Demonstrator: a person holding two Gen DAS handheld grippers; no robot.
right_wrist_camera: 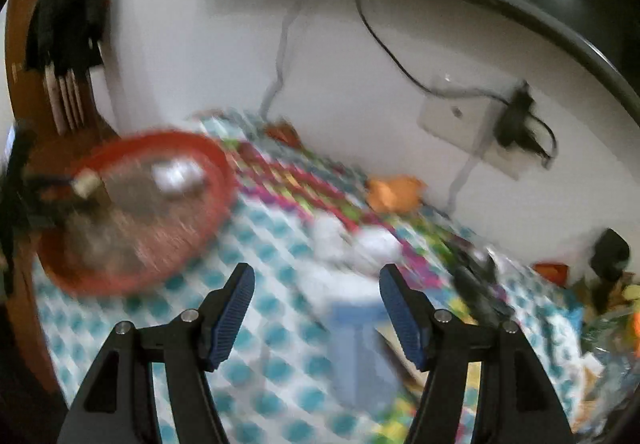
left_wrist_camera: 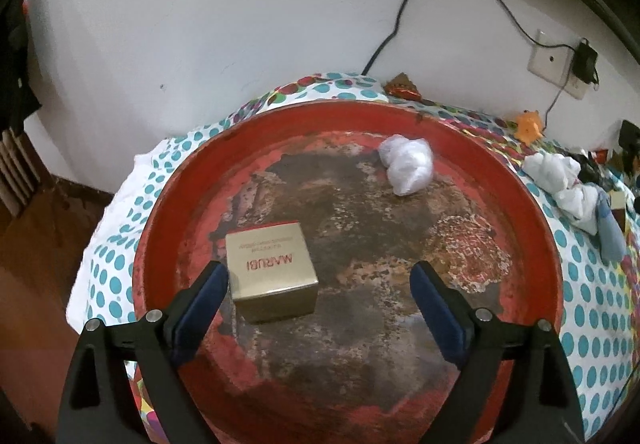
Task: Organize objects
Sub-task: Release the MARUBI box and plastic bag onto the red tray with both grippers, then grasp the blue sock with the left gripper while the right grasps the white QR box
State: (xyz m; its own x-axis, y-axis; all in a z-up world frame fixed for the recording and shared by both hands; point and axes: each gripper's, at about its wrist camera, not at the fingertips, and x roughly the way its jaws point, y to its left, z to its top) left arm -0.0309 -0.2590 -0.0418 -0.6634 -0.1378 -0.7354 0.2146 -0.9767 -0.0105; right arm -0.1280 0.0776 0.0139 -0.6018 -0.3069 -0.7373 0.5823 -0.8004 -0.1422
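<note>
Left jaws [left_wrist_camera: 318, 276] stood wide apart over the round red tray with the worn, rusty-brown floor [left_wrist_camera: 544, 244], nothing gripped. The square gold cardboard box with red lettering [left_wrist_camera: 272, 270] sat flat on the tray floor, just beside my left blue finger pad [left_wrist_camera: 204, 292]; could not tell if the pad touched it. Well clear of the right pad. Crumpled white plastic bag [left_wrist_camera: 408, 162] lay further back on the tray floor, near the far rim, apart from the box. Tray rested on the white cloth with teal polka dots [left_wrist_camera: 592, 308] covering the tabletop. Right of the tray on that cloth: a bunched white rag [left_wrist_camera: 560, 180] beside a pale blue piece of fabric [left_wrist_camera: 610, 236]. Small orange object [left_wrist_camera: 528, 126] near the wall; a white wall socket plate [left_wrist_camera: 550, 58] above it.

Right wrist view was heavily blurred. Right jaws [right_wrist_camera: 316, 296] were apart too, empty, above the dotted cloth. Red tray showed far left, box and bag still inside as smears. A pale blue item [right_wrist_camera: 360, 356] lay on the cloth below and between the right pads, not touched by either.
</note>
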